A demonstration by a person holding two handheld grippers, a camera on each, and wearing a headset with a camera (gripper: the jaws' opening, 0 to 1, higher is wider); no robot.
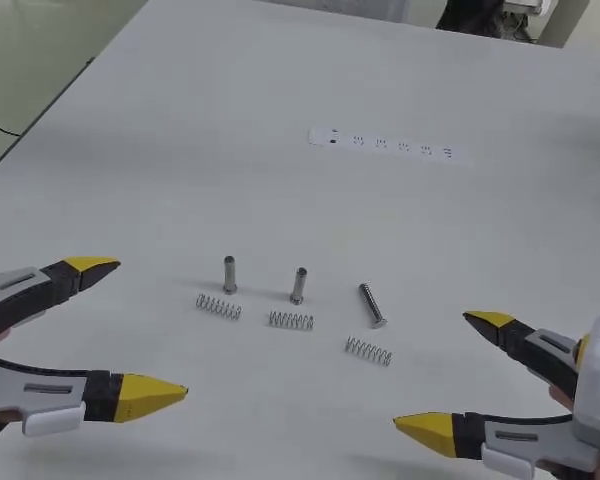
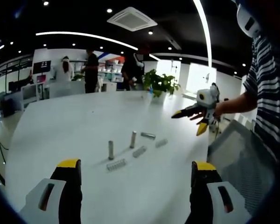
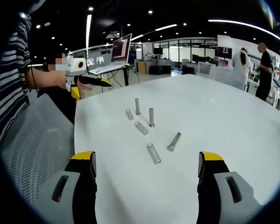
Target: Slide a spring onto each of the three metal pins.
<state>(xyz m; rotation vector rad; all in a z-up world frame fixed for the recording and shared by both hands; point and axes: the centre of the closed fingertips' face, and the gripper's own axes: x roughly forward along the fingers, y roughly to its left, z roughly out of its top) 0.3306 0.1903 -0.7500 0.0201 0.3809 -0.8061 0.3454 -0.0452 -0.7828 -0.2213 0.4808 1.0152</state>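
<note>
Three metal pins sit mid-table in a row: the left pin (image 1: 229, 274) and the middle pin (image 1: 299, 285) stand upright, and the right pin (image 1: 371, 304) lies on its side. In front of each lies a loose spring: left spring (image 1: 218, 306), middle spring (image 1: 291, 320), right spring (image 1: 368, 350). My left gripper (image 1: 130, 328) hovers open at the left, well apart from them, and holds nothing. Open and empty too, my right gripper (image 1: 452, 374) hangs at the lower right. The nearest spring (image 3: 153, 152) and the lying pin (image 3: 174, 141) appear ahead of the right gripper's jaws.
A white power strip (image 1: 385, 144) lies farther back on the white table (image 1: 180, 150). The table's left edge runs diagonally at the upper left. A mesh chair (image 3: 32, 144) stands beside the table, a potted plant (image 2: 159, 84) at its far end, and people stand beyond.
</note>
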